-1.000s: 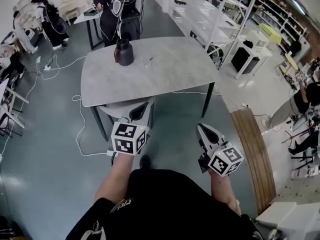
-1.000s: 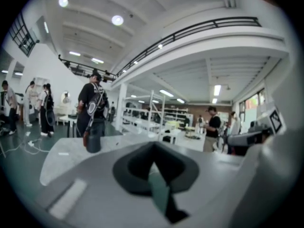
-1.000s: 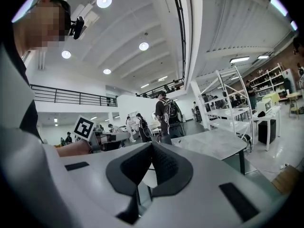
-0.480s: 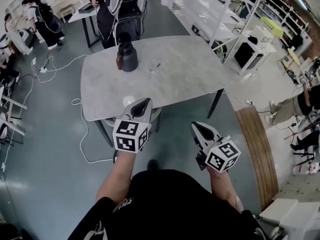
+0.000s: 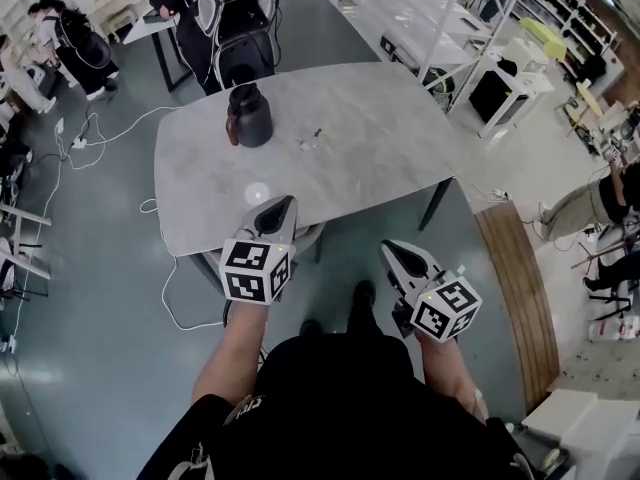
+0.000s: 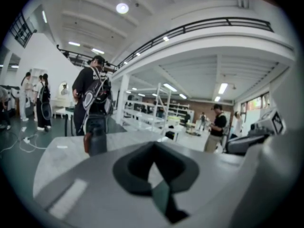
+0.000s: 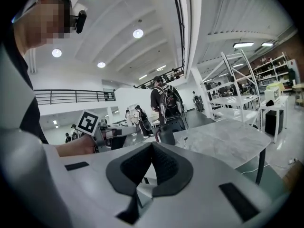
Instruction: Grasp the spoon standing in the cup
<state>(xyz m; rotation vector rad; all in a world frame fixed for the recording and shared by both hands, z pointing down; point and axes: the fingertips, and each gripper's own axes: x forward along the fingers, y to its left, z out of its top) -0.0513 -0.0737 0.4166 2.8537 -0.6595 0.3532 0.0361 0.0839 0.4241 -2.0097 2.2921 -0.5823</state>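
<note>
Grey stone-look table carries a small clear cup near its middle, and the spoon stands in it, too small to read its lean. A dark jug stands near the cup on its left, apart from it. The left gripper reaches over the table's near edge and the right gripper hangs just short of it, both well away from the cup, each with jaws pressed together on nothing. The likely risk is that closed tips meeting the thin handle would tip the light cup, so the jaws must spread first. A reach from the left could bump the jug. Round the table lie a blue-green floor, a white cable and metal shelves, and people stand behind
</note>
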